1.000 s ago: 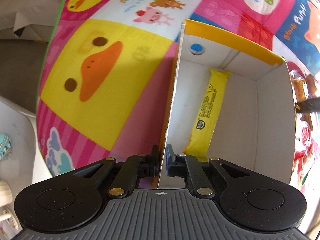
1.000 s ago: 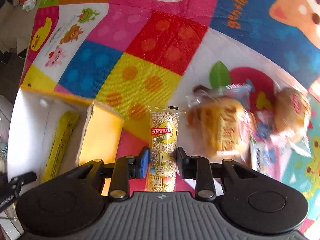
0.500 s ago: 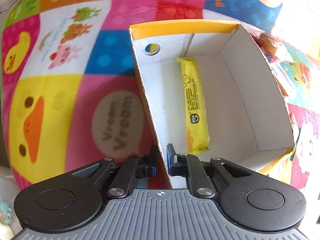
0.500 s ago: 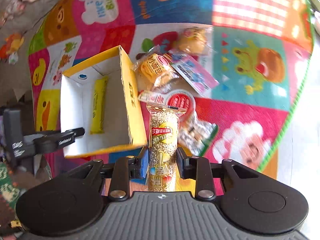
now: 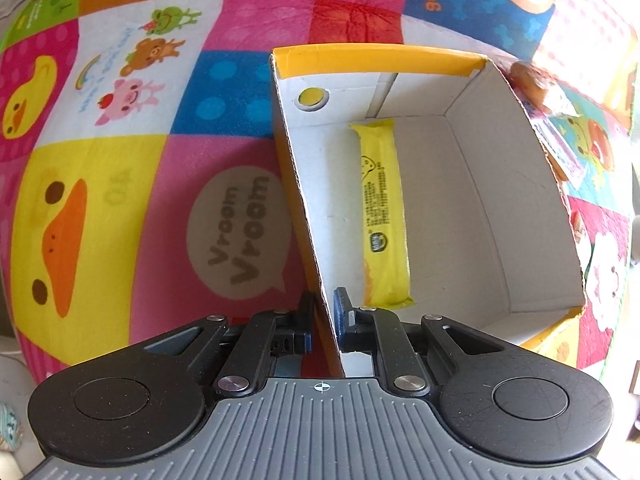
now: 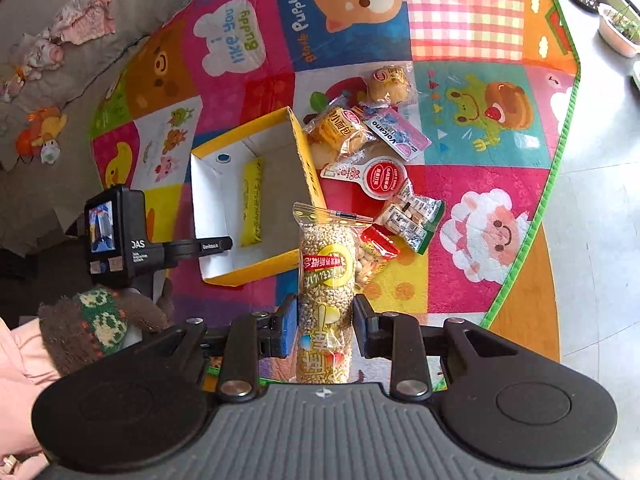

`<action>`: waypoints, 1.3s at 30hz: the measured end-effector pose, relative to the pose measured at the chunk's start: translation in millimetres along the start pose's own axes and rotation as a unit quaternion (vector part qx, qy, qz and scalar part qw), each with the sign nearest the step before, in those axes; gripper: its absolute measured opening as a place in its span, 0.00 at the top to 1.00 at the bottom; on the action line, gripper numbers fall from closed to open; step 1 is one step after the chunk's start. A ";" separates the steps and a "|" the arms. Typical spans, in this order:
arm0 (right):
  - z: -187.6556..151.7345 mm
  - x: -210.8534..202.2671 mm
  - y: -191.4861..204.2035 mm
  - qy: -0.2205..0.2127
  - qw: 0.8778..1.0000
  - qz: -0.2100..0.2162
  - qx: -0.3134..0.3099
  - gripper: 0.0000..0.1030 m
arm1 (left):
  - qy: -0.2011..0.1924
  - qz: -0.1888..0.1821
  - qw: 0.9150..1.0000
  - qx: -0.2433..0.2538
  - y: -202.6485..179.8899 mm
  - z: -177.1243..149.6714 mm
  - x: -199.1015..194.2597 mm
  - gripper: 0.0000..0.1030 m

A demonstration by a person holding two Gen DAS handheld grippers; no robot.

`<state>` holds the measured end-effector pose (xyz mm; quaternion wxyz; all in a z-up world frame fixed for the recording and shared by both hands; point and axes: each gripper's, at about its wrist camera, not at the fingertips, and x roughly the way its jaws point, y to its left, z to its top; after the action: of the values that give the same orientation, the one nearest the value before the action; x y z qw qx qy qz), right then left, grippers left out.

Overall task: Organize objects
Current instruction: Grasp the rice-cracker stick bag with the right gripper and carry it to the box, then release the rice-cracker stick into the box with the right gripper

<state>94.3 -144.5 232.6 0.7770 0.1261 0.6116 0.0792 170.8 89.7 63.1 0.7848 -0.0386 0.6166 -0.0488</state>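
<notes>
Step in hand: the right gripper [image 6: 325, 326] is pinching a puffed-grain snack tube [image 6: 326, 276] and carrying it above the play mat [image 6: 492, 236], apparently on its way to the yellow cardboard box [image 6: 256, 276].
Left gripper: the left gripper [image 5: 325, 312] is pressed together on the box's near side wall [image 5: 304, 208], one pad outside and one inside, steadying it.
Box contents: a yellow snack bar [image 5: 384, 212] is lying on the box floor along that wall.
Next move: probably swinging the tube over the open box, lowering it beside the bar, then spreading the jaws.
Waiting: a pile of wrapped snacks [image 6: 376, 160] is lying just beside the box.
Writing: "Vroom Vroom" [image 5: 238, 236] on the mat; "gentle Puppy" [image 6: 301, 28] and "i like you Buddy" [image 6: 234, 38] too; "Volcano" on a blue packet [image 6: 394, 134]. The tube's print is too blurred to read.
</notes>
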 end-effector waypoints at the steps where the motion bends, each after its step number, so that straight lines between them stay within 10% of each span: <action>1: -0.5 -0.3 4.8 0.000 1.000 -0.005 -0.005 0.73 | 0.002 -0.003 1.000 0.003 0.7 -1.0 0.7 0.88; 26: 66.7 31.4 93.1 -0.023 0.999 0.000 -0.048 0.66 | -0.008 -0.027 0.999 -0.035 25.0 -14.0 -9.5 0.89; 39: 20.2 50.6 -27.6 0.017 0.996 -0.087 0.018 0.52 | -0.007 -0.020 0.998 -0.061 23.2 -9.6 -8.1 0.91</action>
<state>125.1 -158.9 181.9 0.7677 0.0855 0.6350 0.0027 160.3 113.8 65.9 0.7839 -0.0993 0.6123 -0.0263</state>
